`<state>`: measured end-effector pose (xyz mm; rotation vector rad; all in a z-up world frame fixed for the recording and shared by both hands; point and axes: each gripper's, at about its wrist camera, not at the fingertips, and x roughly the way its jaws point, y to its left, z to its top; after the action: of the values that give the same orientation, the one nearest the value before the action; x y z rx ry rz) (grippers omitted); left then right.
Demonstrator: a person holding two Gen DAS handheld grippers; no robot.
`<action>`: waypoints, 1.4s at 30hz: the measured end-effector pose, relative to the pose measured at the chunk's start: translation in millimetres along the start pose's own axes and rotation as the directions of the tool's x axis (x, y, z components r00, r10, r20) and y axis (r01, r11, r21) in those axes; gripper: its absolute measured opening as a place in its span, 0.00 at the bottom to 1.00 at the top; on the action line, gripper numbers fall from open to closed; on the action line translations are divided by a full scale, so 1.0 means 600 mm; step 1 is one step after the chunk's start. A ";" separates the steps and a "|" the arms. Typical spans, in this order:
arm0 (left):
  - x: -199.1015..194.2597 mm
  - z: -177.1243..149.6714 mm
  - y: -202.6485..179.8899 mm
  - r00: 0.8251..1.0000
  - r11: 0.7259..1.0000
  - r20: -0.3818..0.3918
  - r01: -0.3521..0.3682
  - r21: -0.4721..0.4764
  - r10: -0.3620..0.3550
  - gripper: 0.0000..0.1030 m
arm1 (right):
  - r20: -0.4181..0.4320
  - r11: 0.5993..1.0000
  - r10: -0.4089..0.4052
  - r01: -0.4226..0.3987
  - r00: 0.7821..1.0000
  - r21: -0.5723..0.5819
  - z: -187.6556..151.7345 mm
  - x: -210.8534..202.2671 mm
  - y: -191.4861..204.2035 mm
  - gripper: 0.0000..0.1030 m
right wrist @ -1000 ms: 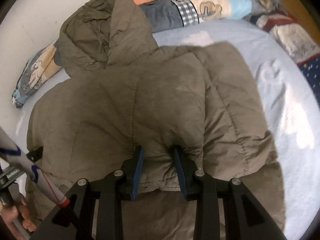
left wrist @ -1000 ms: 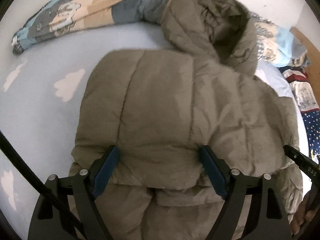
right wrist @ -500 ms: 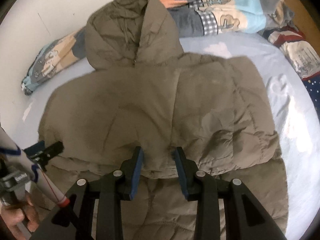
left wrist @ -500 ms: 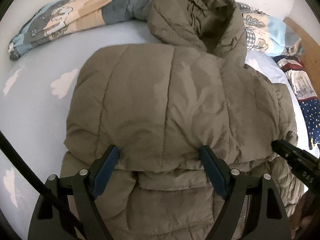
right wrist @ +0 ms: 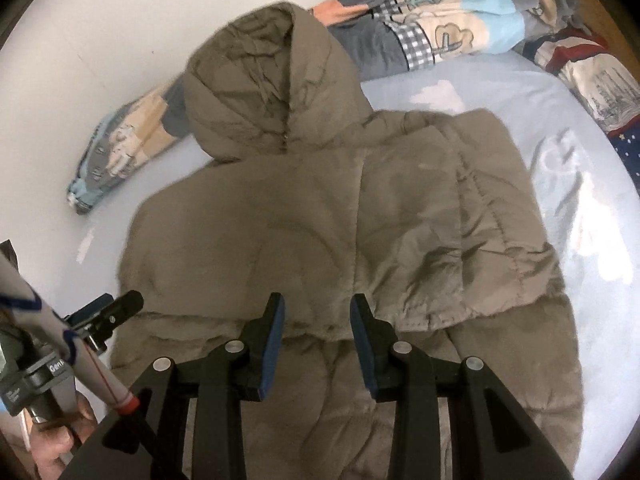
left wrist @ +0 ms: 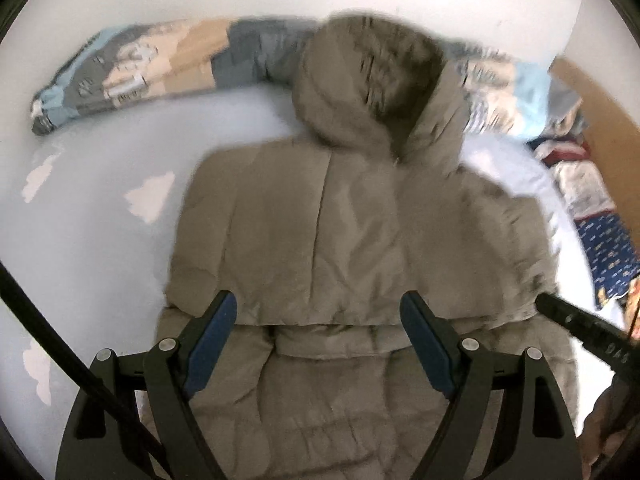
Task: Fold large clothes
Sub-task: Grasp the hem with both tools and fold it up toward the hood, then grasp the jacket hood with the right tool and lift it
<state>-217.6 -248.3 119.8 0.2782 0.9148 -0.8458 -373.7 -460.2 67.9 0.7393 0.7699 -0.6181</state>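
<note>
A large olive-brown hooded puffer jacket lies on the pale blue bed, hood toward the wall, its lower part folded up over the body. It also shows in the right wrist view. My left gripper is open and empty, above the folded hem edge. My right gripper is open with a narrower gap and holds nothing, just above the same folded edge. The right gripper's tip shows at the jacket's right side in the left view; the left gripper shows at its left side in the right view.
A rolled patterned quilt lies along the wall behind the hood, also visible in the right wrist view. Folded patterned bedding sits at the far right by a wooden headboard. The blue sheet with cloud prints surrounds the jacket.
Both grippers have pulled back from the jacket and let the folded part rest. The right gripper has opened wider; the jacket looks smaller and farther in both views.
</note>
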 end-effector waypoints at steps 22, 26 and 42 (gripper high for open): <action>-0.121 -0.081 -0.055 0.986 0.994 0.131 0.107 0.013 -0.107 0.81 | 0.197 0.994 0.100 -0.091 0.975 -0.053 -0.117 -0.280 0.058 0.49; -0.042 -0.066 -0.015 0.997 1.000 0.071 0.012 -0.021 -0.010 0.81 | 0.178 0.998 0.025 -0.014 0.984 -0.062 -0.044 -0.254 0.042 0.49; 0.032 -0.060 0.052 0.997 0.995 -0.033 0.065 -0.070 -0.067 0.81 | 0.108 0.965 -0.193 0.208 0.975 -0.160 0.430 0.071 0.104 0.54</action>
<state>-209.2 -218.3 79.3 0.2049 0.9885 -0.8705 -204.1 -632.7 184.9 0.4760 0.8076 -0.7541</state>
